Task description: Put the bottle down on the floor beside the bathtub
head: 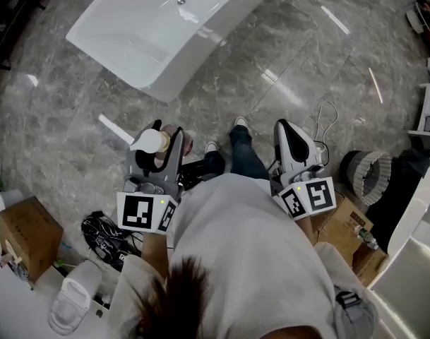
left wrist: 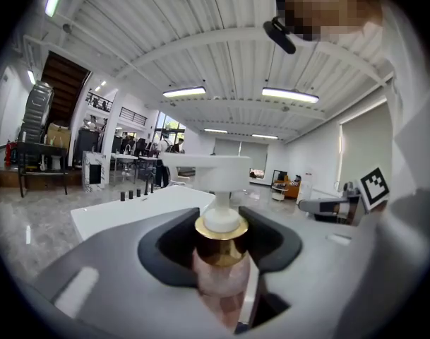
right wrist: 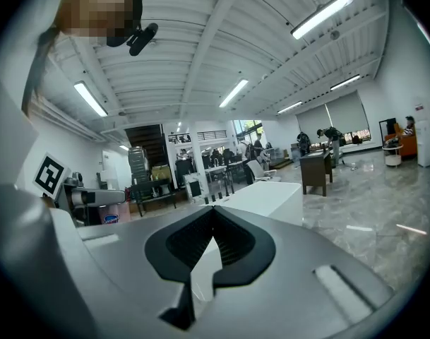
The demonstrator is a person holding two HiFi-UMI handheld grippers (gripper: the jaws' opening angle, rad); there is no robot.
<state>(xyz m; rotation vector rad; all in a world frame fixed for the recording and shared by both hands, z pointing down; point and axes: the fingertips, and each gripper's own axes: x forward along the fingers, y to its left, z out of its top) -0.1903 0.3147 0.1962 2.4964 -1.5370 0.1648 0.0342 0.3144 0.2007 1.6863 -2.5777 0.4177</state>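
A pump bottle [head: 162, 145] with a pink body, gold collar and white pump head is held by my left gripper [head: 166, 134], which is shut on it. In the left gripper view the bottle [left wrist: 220, 260] stands upright between the dark pads of that gripper [left wrist: 222, 217], its pump head above the jaws. My right gripper [head: 285, 127] is held level at the right, shut and empty; in its own view the jaw tips [right wrist: 213, 210] meet. The white bathtub [head: 165, 27] stands ahead on the grey marble floor [head: 285, 69], some way beyond both grippers. It also shows as a bathtub [left wrist: 130, 210] and a bathtub [right wrist: 267, 200].
The person's shoes [head: 239, 123] stand between the grippers. A cardboard box [head: 27, 235] and a bundle of black cables [head: 105, 235] lie at the left, another box [head: 342, 224] and a woven basket [head: 373, 175] at the right. Desks and people are far behind.
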